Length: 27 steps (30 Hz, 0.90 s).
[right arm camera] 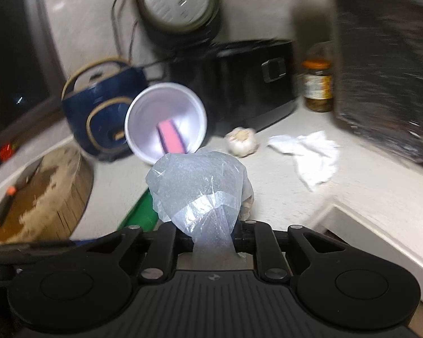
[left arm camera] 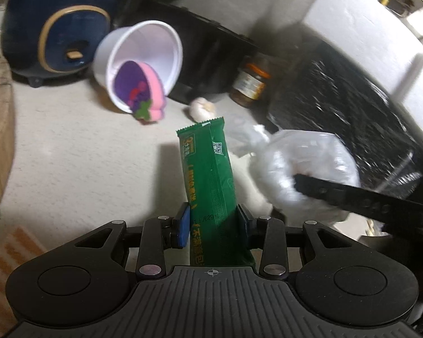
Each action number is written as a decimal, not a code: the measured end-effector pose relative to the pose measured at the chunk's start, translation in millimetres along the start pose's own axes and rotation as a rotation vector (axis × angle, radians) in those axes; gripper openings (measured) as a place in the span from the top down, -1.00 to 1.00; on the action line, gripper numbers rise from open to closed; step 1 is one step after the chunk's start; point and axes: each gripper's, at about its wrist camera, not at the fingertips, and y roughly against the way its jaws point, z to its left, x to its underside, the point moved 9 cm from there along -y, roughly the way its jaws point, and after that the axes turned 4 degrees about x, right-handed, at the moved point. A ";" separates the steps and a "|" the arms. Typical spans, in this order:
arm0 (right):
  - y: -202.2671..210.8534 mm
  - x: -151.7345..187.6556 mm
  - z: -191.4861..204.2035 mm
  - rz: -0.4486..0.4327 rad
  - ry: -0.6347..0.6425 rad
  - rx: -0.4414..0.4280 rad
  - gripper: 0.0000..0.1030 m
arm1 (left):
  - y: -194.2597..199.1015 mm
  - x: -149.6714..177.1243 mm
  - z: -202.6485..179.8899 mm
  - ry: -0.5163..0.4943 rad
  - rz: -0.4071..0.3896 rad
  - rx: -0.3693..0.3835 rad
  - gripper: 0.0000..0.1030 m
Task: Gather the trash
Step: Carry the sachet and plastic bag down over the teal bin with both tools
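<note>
**Both claws loaded, more trash on the counter**

Pale speckled counter (left arm camera: 70,155) runs under both of our claws, crowded toward the back wall.

Nearest to us, our left claw (left arm camera: 213,222) is closed on a green wrapper (left arm camera: 211,174), its blue pads (left arm camera: 183,225) pinching the lower part so the packet stands upright, well off the counter. Our right claw (right arm camera: 213,233) grips the gathered neck of a clear plastic bag (right arm camera: 200,186), which balloons in front of it; held by the neck like that, we judge the bag's contents would not spill. In the left view the bag (left arm camera: 301,169) hangs just right of the wrapper, with the right claw's finger across it.

Further out, a crumpled white tissue (right arm camera: 307,155) lies loose on the counter, likely the next piece of trash. A garlic bulb (right arm camera: 242,140) sits near it, and a white cup (right arm camera: 166,118) lies tipped with a pink sponge (left arm camera: 143,93) in its mouth. Behind stand a jar (right arm camera: 317,84), a black appliance (right arm camera: 253,84) and a dark blue cooker (left arm camera: 56,28).

Open room lies around the tissue; a black speckled block (right arm camera: 386,79) hems in the right side, and a wooden chopping block (right arm camera: 36,194) stands to the left.
</note>
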 end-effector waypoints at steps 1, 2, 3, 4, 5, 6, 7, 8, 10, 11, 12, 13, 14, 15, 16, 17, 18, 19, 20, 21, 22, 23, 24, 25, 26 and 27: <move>7.4 0.7 -4.6 -0.009 -0.017 0.010 0.70 | 0.2 2.0 -4.1 0.002 0.003 0.007 0.24; 16.2 2.6 -11.4 -0.017 -0.034 0.025 0.70 | 0.7 4.4 -9.5 0.006 0.005 0.016 0.24; 23.5 5.4 -18.6 -0.022 -0.048 0.039 0.70 | 1.4 7.0 -16.1 0.006 0.005 0.026 0.24; 33.4 9.9 -27.3 -0.026 -0.063 0.053 0.70 | 2.7 10.4 -24.2 0.000 0.004 0.034 0.24; 41.9 13.5 -34.9 -0.029 -0.078 0.059 0.71 | 3.7 13.5 -31.7 -0.010 0.005 0.035 0.24; 50.7 18.6 -44.8 -0.033 -0.096 0.061 0.71 | 4.5 18.1 -40.9 -0.021 0.006 0.035 0.24; 61.2 24.9 -55.8 -0.037 -0.114 0.062 0.71 | 4.3 23.7 -51.9 -0.033 0.010 0.035 0.24; 71.4 31.4 -68.0 -0.043 -0.131 0.065 0.71 | 3.5 29.2 -61.9 -0.039 0.015 0.034 0.24; 89.2 45.3 -90.7 -0.057 -0.151 0.072 0.71 | 0.6 43.4 -82.9 -0.016 0.044 0.035 0.24; 98.4 53.3 -103.8 -0.058 -0.163 0.080 0.71 | -1.7 50.4 -92.9 -0.003 0.062 0.054 0.24; 107.1 61.3 -118.0 -0.054 -0.178 0.093 0.71 | -4.9 59.3 -103.7 -0.002 0.085 0.070 0.24; 116.6 69.5 -133.2 -0.052 -0.195 0.104 0.71 | -8.5 68.4 -112.1 -0.009 0.107 0.073 0.24; 126.6 78.7 -149.4 -0.053 -0.210 0.116 0.71 | -12.6 80.8 -120.2 -0.017 0.129 0.062 0.24; 135.5 88.0 -165.3 -0.050 -0.223 0.137 0.71 | -17.3 93.8 -126.0 -0.015 0.155 0.051 0.24; 143.2 98.9 -181.5 -0.044 -0.235 0.162 0.71 | -22.3 106.9 -130.2 -0.001 0.184 0.049 0.24; 149.6 110.3 -198.1 -0.033 -0.249 0.183 0.71 | -28.6 123.9 -134.0 0.026 0.225 0.052 0.24; 153.8 120.1 -212.2 -0.018 -0.264 0.193 0.71 | -34.5 140.2 -135.1 0.054 0.267 0.052 0.24; 157.7 130.8 -225.3 -0.004 -0.279 0.198 0.71 | -40.9 158.4 -135.1 0.082 0.315 0.048 0.24; 160.3 141.4 -237.1 0.014 -0.290 0.202 0.71 | -48.1 178.0 -133.4 0.109 0.364 0.039 0.24; 161.0 150.9 -246.0 0.035 -0.298 0.205 0.71 | -54.7 194.8 -130.6 0.131 0.403 0.029 0.24; 160.6 159.5 -251.7 0.053 -0.303 0.203 0.71 | -61.6 212.2 -126.4 0.152 0.443 0.020 0.24; 158.9 170.2 -255.1 0.073 -0.304 0.193 0.71 | -69.5 230.0 -121.2 0.176 0.485 0.006 0.24; 156.3 179.4 -256.2 0.092 -0.301 0.183 0.71 | -78.5 247.4 -114.8 0.204 0.526 -0.010 0.24; 152.5 189.8 -256.8 0.115 -0.298 0.177 0.71 | -87.2 262.0 -108.8 0.233 0.557 -0.019 0.24; 146.2 201.1 -256.9 0.145 -0.297 0.174 0.71 | -97.8 278.1 -100.6 0.268 0.585 -0.030 0.24; 140.3 212.9 -256.3 0.178 -0.298 0.172 0.71 | -107.7 291.0 -92.0 0.296 0.604 -0.044 0.24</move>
